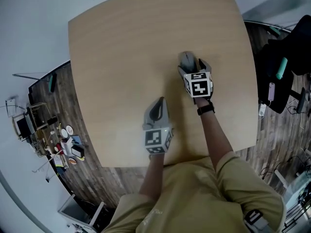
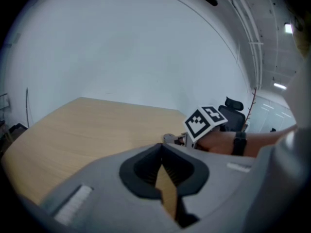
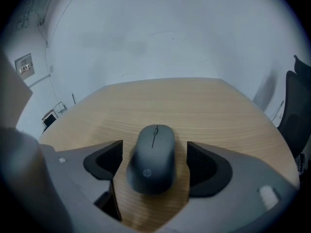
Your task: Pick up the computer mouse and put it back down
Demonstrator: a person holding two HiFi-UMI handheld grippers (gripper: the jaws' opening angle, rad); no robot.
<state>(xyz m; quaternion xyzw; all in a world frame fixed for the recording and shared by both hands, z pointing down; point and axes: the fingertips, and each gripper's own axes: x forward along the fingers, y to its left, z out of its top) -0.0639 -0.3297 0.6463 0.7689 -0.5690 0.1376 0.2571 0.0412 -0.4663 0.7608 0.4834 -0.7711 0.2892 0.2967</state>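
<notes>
A dark grey computer mouse [image 3: 152,159] lies flat on the light wooden table [image 1: 121,57], right of its middle [image 1: 187,58]. My right gripper [image 3: 154,150] is open, one jaw on each side of the mouse, and a gap shows between each pad and the mouse. In the head view the right gripper [image 1: 192,68] hides the mouse's near half. My left gripper [image 1: 161,102] hovers over bare table, nearer the person and to the left, shut with nothing in it [image 2: 162,147]. The left gripper view also catches the right gripper's marker cube [image 2: 204,120].
The table's front edge [image 1: 160,163] runs just before the person's torso. A black office chair [image 1: 284,67] stands past the right edge. On the wooden floor to the left lie boxes and small clutter [image 1: 60,142]. A white wall lies behind the table.
</notes>
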